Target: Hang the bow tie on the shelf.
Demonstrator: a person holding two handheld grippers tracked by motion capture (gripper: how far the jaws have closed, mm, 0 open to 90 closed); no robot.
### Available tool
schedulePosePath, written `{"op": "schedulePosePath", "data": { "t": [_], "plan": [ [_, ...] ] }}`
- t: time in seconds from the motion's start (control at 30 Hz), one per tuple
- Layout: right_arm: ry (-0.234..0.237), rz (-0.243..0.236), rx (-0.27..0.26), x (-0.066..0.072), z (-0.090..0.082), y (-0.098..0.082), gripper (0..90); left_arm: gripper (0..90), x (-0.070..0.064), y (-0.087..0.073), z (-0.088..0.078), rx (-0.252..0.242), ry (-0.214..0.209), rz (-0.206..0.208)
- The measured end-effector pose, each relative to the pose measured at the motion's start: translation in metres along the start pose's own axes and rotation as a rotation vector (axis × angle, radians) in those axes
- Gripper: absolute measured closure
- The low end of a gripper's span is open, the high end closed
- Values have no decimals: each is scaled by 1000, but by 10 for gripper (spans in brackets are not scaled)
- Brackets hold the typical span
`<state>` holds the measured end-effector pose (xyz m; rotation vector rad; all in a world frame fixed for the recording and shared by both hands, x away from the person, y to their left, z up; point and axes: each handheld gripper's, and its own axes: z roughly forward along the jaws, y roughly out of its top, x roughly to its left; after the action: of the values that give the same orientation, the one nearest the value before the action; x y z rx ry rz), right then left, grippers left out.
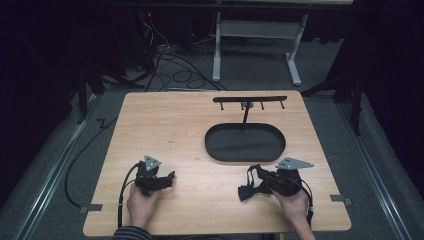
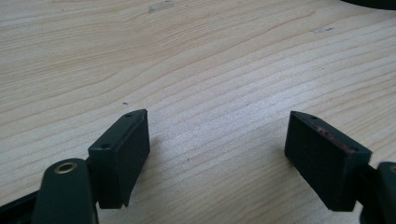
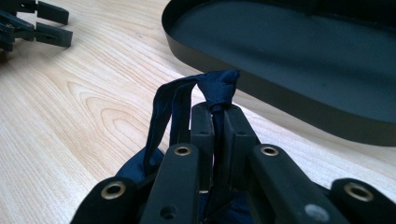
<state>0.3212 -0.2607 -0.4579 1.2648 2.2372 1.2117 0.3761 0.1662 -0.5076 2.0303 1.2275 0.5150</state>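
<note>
Navy strap (image 3: 217, 88) pinched in right gripper (image 3: 215, 112), left gripper (image 2: 217, 154) agape

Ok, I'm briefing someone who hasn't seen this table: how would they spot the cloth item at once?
Start at the wooden table, then find the black oval tray with its hook stand. Just in front of it, nearer the person, the right claw is shut on a dark navy fabric strap. It is the table's one soft thing.

Pale wooden table (image 1: 165, 125) on grey carpet (image 1: 45, 170). Behind table, white metal desk frame (image 1: 217, 45), tangle of black cables (image 1: 170, 70) on floor, dark surroundings beyond.
</note>
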Motion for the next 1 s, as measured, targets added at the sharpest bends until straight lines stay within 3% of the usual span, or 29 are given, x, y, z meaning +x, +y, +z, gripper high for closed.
{"op": "schedulePosePath", "data": {
  "t": [0.37,1.0],
  "plan": [
    [-4,-16,-39,2,-9,10,867,226,0,0,0,0,0,0],
    [-33,-28,-94,-7,-22,35,871,226,0,0,0,0,0,0]
  ]
}}
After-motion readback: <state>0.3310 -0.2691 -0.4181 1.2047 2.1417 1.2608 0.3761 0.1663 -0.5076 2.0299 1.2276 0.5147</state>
